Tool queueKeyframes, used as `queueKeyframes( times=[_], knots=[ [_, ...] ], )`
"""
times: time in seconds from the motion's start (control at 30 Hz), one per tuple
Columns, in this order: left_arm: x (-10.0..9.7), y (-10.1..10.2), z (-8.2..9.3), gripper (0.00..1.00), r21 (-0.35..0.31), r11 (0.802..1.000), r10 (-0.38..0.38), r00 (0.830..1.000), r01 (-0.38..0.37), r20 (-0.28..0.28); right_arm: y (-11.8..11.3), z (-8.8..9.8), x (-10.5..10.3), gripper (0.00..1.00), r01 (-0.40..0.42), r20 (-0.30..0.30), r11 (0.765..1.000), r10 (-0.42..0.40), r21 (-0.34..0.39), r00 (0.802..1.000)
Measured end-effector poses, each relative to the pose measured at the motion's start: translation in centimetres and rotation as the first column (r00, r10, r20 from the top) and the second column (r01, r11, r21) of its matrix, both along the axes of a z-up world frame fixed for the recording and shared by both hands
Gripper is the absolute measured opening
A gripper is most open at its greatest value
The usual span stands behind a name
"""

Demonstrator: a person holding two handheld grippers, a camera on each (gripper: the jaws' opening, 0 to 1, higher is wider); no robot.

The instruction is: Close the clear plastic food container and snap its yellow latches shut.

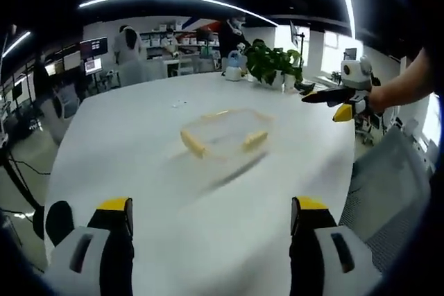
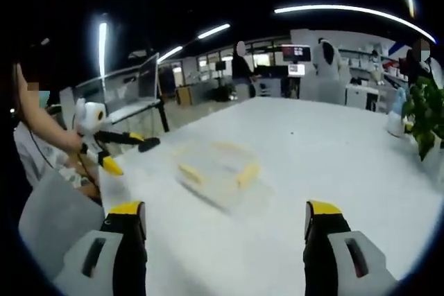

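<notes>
The clear plastic food container [image 1: 225, 133] is seen lying flat on the white worktop [image 1: 139, 164], near its middle and well in from every edge. Yellow latches [image 1: 193, 145] are visible along its sides, apparently still flipped out; whether the lid is fully seated cannot be told through the blur. Nothing is made out inside the container; it looks empty.

The left gripper [image 1: 211, 216] is held low over the near edge of the worktop, fingers spread wide and holding nothing. The right gripper [image 2: 225, 221] is likewise held with fingers spread and empty, well apart from the container [image 2: 218, 168]; in the left gripper view it is seen raised beyond the far right edge [image 1: 340, 98].

The step in hand is judged to be the approach. It would be done well if the lid were first pressed flat at opposite edges, then each latch [image 2: 248, 173] pushed down while the container is steadied from the other side, since the light box is likely to slide.

A potted plant [image 1: 274, 64] is noted at the far edge.
</notes>
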State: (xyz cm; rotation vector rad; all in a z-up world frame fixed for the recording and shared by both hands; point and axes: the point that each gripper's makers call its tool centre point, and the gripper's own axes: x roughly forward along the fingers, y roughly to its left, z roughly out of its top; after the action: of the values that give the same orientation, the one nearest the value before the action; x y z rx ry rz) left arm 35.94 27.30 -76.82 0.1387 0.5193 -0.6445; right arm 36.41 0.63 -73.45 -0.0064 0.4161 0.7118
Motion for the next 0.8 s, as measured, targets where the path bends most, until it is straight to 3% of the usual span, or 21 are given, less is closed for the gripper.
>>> queueKeyframes(
  times=[0.23, 0.6, 0.8],
  knots=[
    [-1.1, 0.2, 0.9, 0.94, -0.038, 0.998, 0.05, 0.999, -0.049, 0.018, -0.4, 0.3, -1.2, 0.95, 0.017, 0.006, 1.0, -0.017, 0.02, 1.0],
    [-2.2, 2.1, 1.3, 0.93, -0.125, 0.981, 0.149, 0.989, -0.149, -0.012, -0.5, 0.9, -2.9, 0.93, 0.046, 0.015, 0.997, -0.047, 0.064, 0.999],
    [-3.1, 2.6, 1.1, 0.93, -0.131, 0.981, 0.142, 0.99, -0.143, -0.017, -0.4, 1.0, -3.9, 0.93, 0.039, 0.014, 0.996, -0.04, 0.074, 0.999]
  ],
)
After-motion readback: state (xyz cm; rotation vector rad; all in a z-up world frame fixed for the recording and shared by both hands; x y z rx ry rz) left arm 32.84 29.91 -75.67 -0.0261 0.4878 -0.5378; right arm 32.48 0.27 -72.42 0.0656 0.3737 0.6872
